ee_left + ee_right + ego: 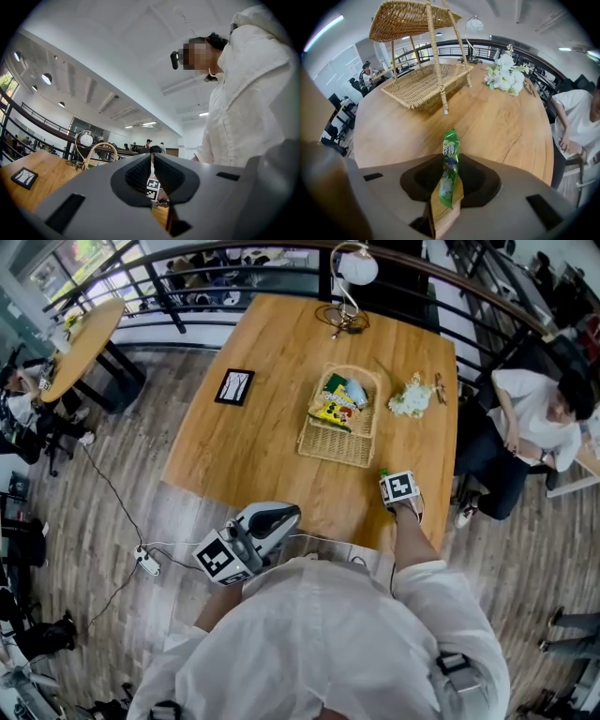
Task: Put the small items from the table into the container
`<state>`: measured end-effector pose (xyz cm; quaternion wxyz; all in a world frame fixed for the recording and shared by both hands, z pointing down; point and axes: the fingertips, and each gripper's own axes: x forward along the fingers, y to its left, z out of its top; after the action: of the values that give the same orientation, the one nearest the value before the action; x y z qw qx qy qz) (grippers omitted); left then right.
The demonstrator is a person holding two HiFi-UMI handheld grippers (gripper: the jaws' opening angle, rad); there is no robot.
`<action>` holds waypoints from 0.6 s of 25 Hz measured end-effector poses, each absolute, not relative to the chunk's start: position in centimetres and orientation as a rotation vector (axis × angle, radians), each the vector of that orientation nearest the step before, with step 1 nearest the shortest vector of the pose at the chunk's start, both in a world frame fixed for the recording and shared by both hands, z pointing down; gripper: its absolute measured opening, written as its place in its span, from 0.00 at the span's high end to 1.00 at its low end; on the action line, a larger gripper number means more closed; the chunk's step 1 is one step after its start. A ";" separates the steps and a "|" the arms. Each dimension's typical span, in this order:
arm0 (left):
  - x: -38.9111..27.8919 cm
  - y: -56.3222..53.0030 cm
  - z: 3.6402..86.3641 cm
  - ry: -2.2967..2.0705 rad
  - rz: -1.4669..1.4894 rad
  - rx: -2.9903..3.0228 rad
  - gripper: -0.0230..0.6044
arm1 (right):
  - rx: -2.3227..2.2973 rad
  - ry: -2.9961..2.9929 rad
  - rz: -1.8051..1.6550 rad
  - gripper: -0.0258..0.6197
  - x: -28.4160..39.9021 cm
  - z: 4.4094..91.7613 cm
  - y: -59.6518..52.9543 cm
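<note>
A wicker basket [337, 444] with a hoop handle stands on the wooden table [244, 456] and holds several snack packets [337, 401]. In the right gripper view the basket [423, 82] lies beyond the jaws, across bare tabletop. My right gripper [387, 478] points steeply down at the table's near right part. A small green packet [451, 150] stands on edge between its pads, and the right gripper [449, 177] is shut on it. A tip of the packet [383, 472] shows in the head view. My left gripper [279, 517] is shut and empty, held level off the table's near edge by my body.
A small black picture frame [233, 386] lies at the table's left. White flowers [411, 397] lie right of the basket. A lamp [356, 266] and coiled cable [342, 321] sit at the far edge. A seated person [539, 418] is close to the table's right side.
</note>
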<state>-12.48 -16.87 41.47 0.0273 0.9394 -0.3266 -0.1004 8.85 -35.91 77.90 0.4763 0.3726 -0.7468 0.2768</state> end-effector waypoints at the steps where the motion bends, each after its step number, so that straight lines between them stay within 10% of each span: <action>1: -12.5 -16.9 41.5 -1.007 -0.310 2.902 0.95 | 0.898 -1.822 0.667 0.81 8.7 77.9 -35.8; 15: -12.0 -17.2 41.4 -0.984 -0.334 2.918 0.95 | 1.026 -1.995 0.539 0.92 7.5 71.5 -38.1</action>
<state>-12.02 -17.20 41.39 0.0220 0.9418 -0.3177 -0.1078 7.47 -38.12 71.54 0.4052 0.4064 -0.7906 0.2136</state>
